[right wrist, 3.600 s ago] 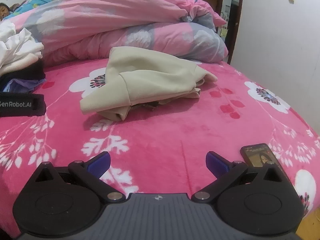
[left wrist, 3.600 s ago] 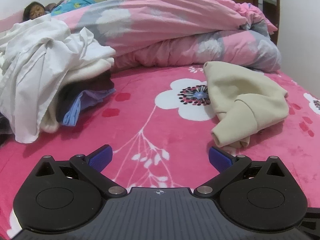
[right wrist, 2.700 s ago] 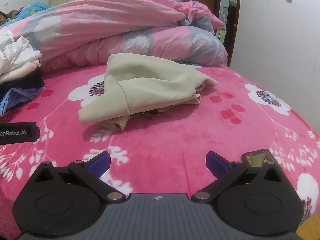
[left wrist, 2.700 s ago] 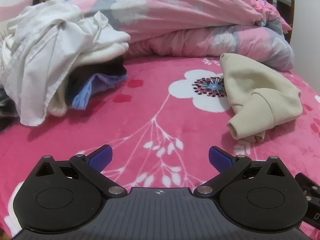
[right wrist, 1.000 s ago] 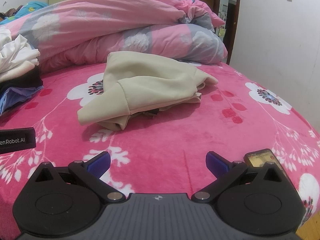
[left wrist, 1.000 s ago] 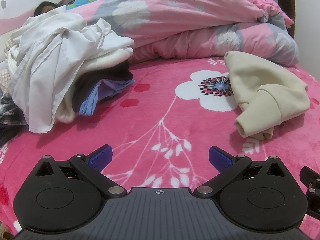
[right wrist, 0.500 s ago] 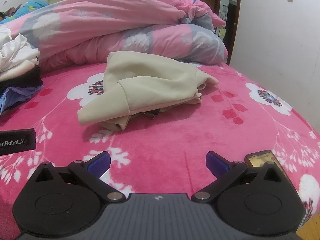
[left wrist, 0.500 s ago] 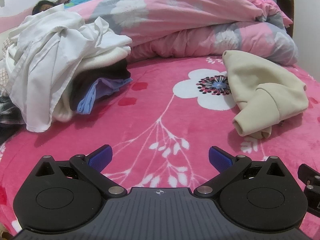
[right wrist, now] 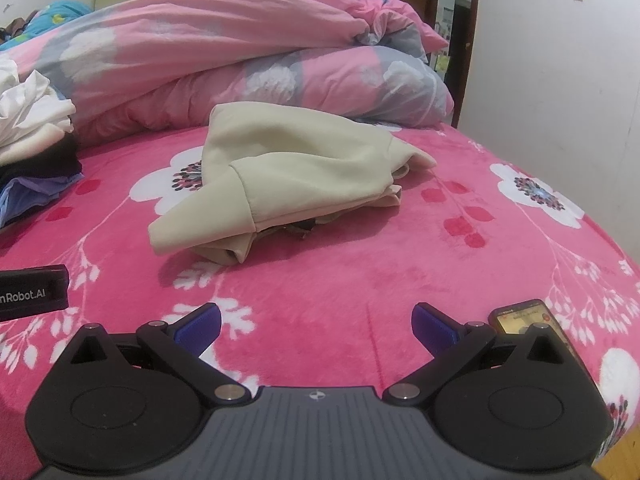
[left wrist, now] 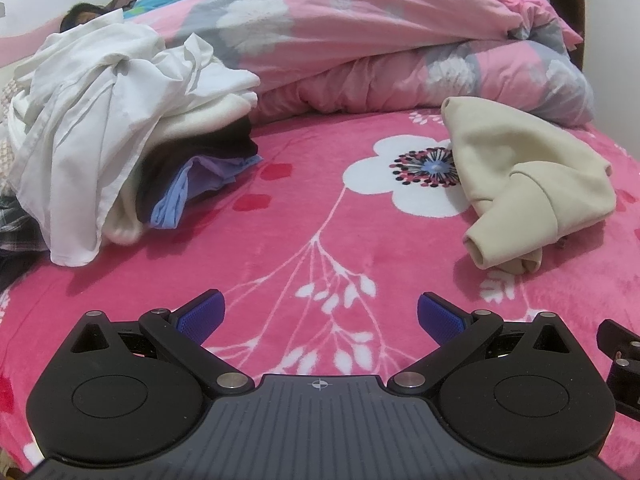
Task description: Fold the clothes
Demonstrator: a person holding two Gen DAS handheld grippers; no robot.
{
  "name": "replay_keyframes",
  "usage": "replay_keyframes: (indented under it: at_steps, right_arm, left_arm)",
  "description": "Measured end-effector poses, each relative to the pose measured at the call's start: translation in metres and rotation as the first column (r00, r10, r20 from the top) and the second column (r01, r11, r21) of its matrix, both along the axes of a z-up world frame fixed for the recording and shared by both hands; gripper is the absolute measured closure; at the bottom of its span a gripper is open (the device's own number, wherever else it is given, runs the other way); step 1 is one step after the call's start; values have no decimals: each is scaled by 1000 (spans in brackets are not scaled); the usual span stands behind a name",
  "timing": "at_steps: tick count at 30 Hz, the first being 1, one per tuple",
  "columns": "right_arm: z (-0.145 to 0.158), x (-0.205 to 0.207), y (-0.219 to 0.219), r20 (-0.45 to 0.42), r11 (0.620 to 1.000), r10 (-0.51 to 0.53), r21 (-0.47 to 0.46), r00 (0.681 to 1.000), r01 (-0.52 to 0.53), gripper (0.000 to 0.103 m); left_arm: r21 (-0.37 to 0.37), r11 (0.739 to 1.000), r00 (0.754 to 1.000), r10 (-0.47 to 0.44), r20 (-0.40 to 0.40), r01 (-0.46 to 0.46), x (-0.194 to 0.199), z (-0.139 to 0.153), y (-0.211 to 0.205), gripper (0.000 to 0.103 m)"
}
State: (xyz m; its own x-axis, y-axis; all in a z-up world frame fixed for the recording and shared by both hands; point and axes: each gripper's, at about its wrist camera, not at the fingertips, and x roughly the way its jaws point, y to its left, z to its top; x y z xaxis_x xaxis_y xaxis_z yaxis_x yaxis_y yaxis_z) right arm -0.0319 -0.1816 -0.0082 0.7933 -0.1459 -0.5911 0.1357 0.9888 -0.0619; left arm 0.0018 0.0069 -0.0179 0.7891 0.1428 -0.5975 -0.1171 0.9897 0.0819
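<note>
On the pink floral blanket (right wrist: 360,264) ahead of me lies the beige garment (right wrist: 304,172), loosely bunched, nearer my right gripper (right wrist: 316,326) than my left gripper (left wrist: 320,314). Both are empty, blue pads spread wide and hovering low above the blanket, neither touching cloth.

I judge the beige piece soft and light, a thick knit-like fabric with a seamed cuff or hem band running across its near fold. It will drape and sag the moment I lift it, so one pinch will only drag it into a rope. The blanket under it looks plush, so the cloth will probably cling rather than slide, and pulling flat along the surface may wrinkle it. Something dark peeks from beneath its near edge; I cannot tell what it is.

For a hold, the seamed band looks best: doubled fabric, firmer, less likely to slip from the pads. I would take the near left tip of that band with my left gripper and the far right corner by the folded flap with my right, then lift and shake it open.

Off to the left sits the heap of clothes (left wrist: 120,120), white shirts over darker pieces, well apart from the beige one. Behind both lies the rolled pink duvet (left wrist: 380,40). A phone (right wrist: 528,322) rests just beside my right finger, so I mind that.
</note>
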Motion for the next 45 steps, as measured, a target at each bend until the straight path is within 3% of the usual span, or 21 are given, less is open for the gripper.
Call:
replay_keyframes:
  at_steps: [5, 12, 15, 24, 27, 30, 32, 33, 35, 37, 40, 45]
  right_arm:
    - [-2, 0, -2, 5, 1000, -1, 5, 1000, 1, 0]
    - [-9, -1, -14, 29, 1000, 22, 16, 999, -22, 0]
    - [-12, -1, -24, 41, 997, 64, 37, 997, -66, 0]
    - [3, 25, -71, 106, 990, 120, 66, 987, -128, 0]
    - [16, 53, -102, 131, 979, 116, 154, 985, -136, 0]
    - [21, 92, -127, 125, 965, 92, 234, 988, -120, 0]
    - [19, 125, -141, 96, 946, 90, 303, 991, -116, 0]
    - [17, 142, -148, 81, 935, 90, 337, 993, -113, 1]
    - [12, 175, -162, 47, 906, 83, 413, 995, -95, 8]
    - [-1, 209, -179, 2, 851, 51, 523, 999, -45, 23]
    - [-24, 246, -200, -45, 766, 6, 642, 999, 24, 31]
    - [-48, 281, -209, -85, 702, 13, 710, 996, 51, 37]
  left_arm:
    - [-22, 999, 1000, -26, 0, 26, 0, -1, 0, 0]
    - [-163, 982, 995, -95, -1, 94, -1, 2, 6, 0]
    - [-190, 969, 988, -154, 30, 156, -4, 3, 1, 0]
    - [-68, 917, 918, -387, 92, 393, 2, 15, -39, 0]
    - [10, 898, 893, -439, 98, 441, 17, 13, -56, 0]
    - [88, 862, 857, -506, 101, 499, 34, 8, -74, 8]
    - [135, 829, 826, -557, 91, 544, 46, 2, -88, 16]
    - [156, 818, 818, -569, 83, 554, 51, -1, -94, 26]
    - [189, 797, 805, -591, 53, 573, 62, -10, -106, 36]
    - [211, 783, 797, -604, 28, 586, 70, -19, -115, 47]
    - [241, 773, 794, -607, 13, 587, 79, -32, -124, 50]
    - [266, 774, 796, -604, 38, 575, 82, -46, -125, 56]
